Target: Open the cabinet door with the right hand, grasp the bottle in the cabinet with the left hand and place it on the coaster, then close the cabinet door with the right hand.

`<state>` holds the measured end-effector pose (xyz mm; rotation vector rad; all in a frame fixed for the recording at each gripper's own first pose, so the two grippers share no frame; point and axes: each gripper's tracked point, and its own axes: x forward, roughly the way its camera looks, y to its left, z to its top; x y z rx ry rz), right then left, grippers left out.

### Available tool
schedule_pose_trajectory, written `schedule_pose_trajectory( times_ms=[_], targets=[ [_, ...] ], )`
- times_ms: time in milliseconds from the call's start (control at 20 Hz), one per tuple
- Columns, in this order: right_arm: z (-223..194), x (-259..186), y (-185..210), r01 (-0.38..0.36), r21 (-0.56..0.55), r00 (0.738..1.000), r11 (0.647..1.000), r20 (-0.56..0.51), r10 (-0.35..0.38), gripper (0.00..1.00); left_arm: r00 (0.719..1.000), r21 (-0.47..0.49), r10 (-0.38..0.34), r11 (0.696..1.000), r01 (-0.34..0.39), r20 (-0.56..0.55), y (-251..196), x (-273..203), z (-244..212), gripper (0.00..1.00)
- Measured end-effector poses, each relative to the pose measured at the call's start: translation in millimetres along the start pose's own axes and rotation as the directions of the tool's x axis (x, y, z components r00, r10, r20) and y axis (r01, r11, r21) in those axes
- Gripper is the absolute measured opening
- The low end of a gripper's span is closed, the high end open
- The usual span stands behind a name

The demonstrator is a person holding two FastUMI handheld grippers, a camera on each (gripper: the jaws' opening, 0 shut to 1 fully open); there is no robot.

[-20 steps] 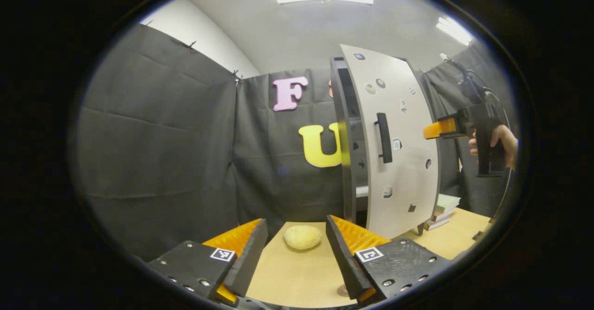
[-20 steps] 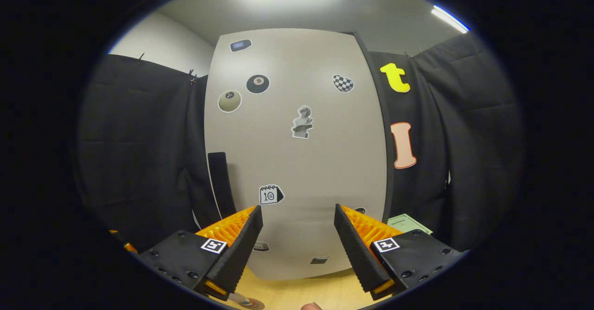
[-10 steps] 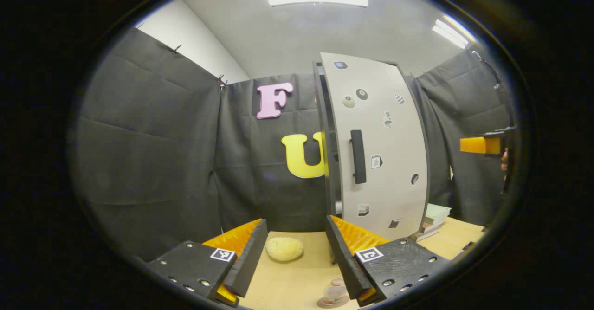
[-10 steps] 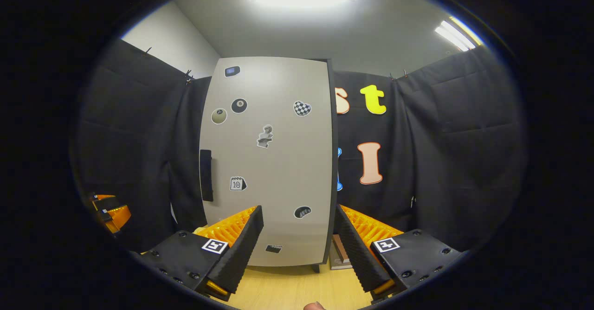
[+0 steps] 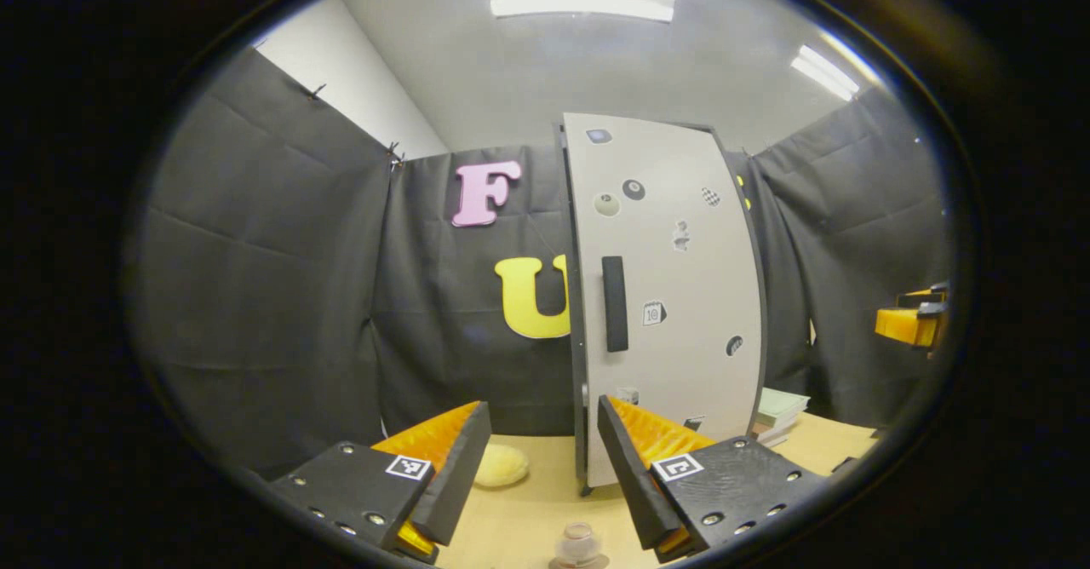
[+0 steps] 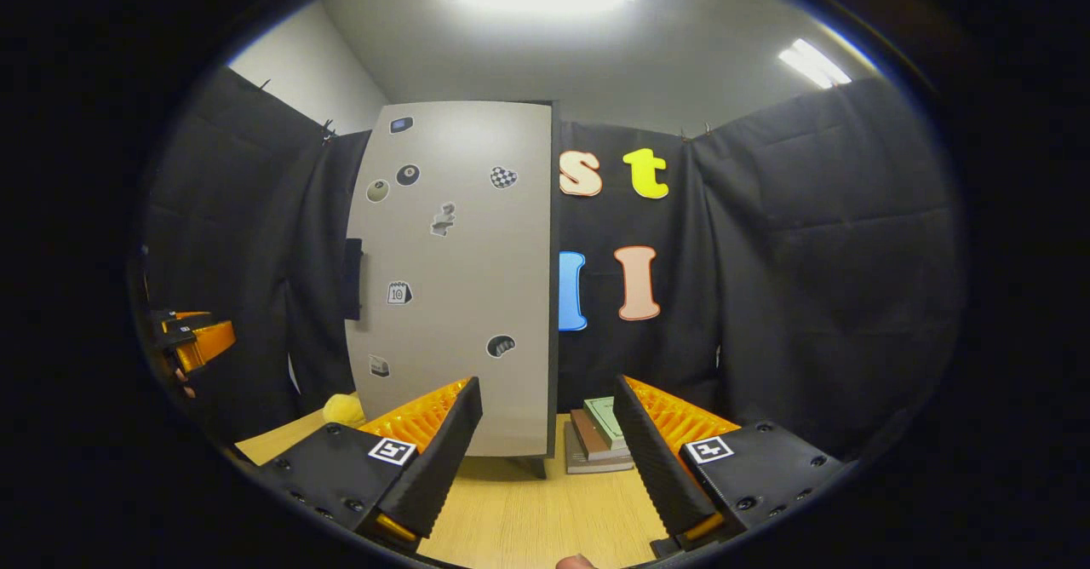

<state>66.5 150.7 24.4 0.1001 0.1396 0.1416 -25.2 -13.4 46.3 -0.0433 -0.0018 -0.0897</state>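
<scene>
The tall cabinet's grey door [image 5: 673,296], dotted with stickers, lies flush against the dark cabinet frame, its black handle [image 5: 614,303] on the left side. A small clear bottle [image 5: 579,542] stands on a round coaster [image 5: 601,562] at the bottom edge of the left gripper view, just below and between the fingers of my open, empty left gripper [image 5: 541,467]. My right gripper [image 6: 545,458] is open too, holding nothing, back from the door [image 6: 460,271] and its handle [image 6: 352,278]. Each gripper shows at the other view's edge: right gripper [image 5: 915,324], left gripper [image 6: 194,339].
A pale yellow rounded object [image 5: 501,465] lies on the wooden table [image 5: 528,518] left of the cabinet, also visible as the yellow object [image 6: 342,409]. A stack of books [image 6: 600,433] sits right of the cabinet, books [image 5: 779,405]. Black cloth walls surround the booth.
The door swung from ajar to flush with the cabinet. Both grippers drew back from it, the right one dropping away to the side. The bottle on its coaster came into the left gripper view.
</scene>
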Motion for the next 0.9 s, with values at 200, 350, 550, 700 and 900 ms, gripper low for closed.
schedule_pose_trajectory(
  times_ms=[200, 350, 550, 700, 900],
  targets=[
    [-24.8, -7.8, -4.9, 0.010, 0.059, 1.000, 0.998, -0.001, -0.010, 0.98, 0.999, -0.005, -0.004, 1.000, 0.005, 0.046, -3.4, -17.0, -14.6, 0.77],
    [-37.7, -6.2, -7.5, 0.021, 0.082, 0.999, 0.996, -0.026, -0.019, 0.98, 1.000, 0.028, -0.001, 1.000, 0.001, 0.014, -5.5, -22.9, -29.6, 0.79],
    [-27.0, -6.9, -10.6, 0.028, 0.086, 1.000, 0.996, -0.001, -0.028, 0.98, 1.000, 0.024, 0.003, 1.000, -0.003, 0.001, -4.3, -27.4, -30.0, 0.77],
    [-18.7, -5.6, -8.8, 0.024, 0.074, 0.999, 0.997, 0.021, -0.025, 0.98, 1.000, 0.031, 0.010, 0.999, -0.010, -0.005, 0.2, -29.0, -29.5, 0.77],
    [-12.1, -6.5, -4.4, 0.016, 0.062, 0.999, 0.998, 0.033, -0.018, 0.98, 1.000, 0.026, 0.019, 0.999, -0.019, -0.014, 6.1, -31.3, -29.7, 0.77]
  ],
)
